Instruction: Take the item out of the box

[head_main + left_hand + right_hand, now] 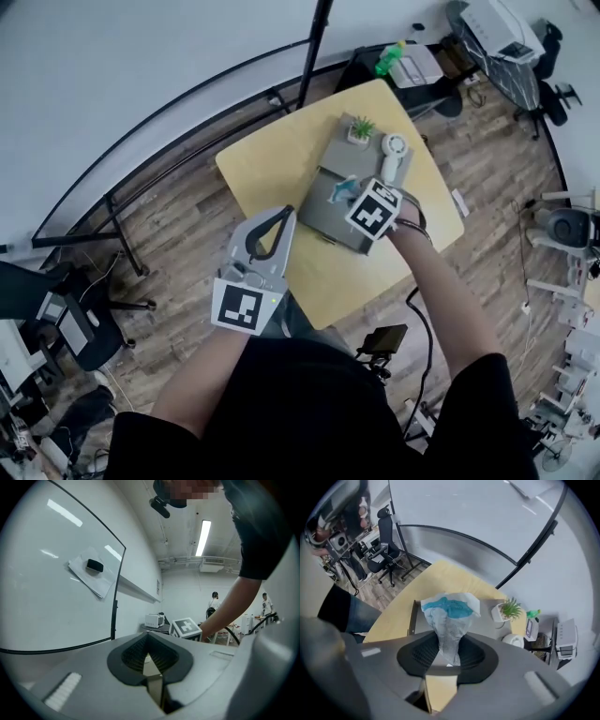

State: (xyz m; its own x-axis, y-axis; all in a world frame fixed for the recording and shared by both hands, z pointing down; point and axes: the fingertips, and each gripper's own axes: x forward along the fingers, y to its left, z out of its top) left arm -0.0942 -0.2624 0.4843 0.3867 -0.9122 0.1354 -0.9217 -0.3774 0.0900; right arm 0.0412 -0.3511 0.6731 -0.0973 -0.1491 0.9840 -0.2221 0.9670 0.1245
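— Right gripper [450, 640] points straight down, its jaws pinched on the crumpled white-and-blue packet [449, 609], which it holds over the grey box [323, 214].

— What lies around the box?

— It sits on the yellow table [272, 169]. A small potted plant [361, 129] and a white round object [395, 148] stand at its far side.

— Anything in the way?

— From the head view, the right gripper's marker cube [375, 208] covers the box's middle. Left gripper [148, 638] is at the box's near left, jaws closed and empty, aimed at a whiteboard [56, 573].

Bright, even light; fisheye-warped edges
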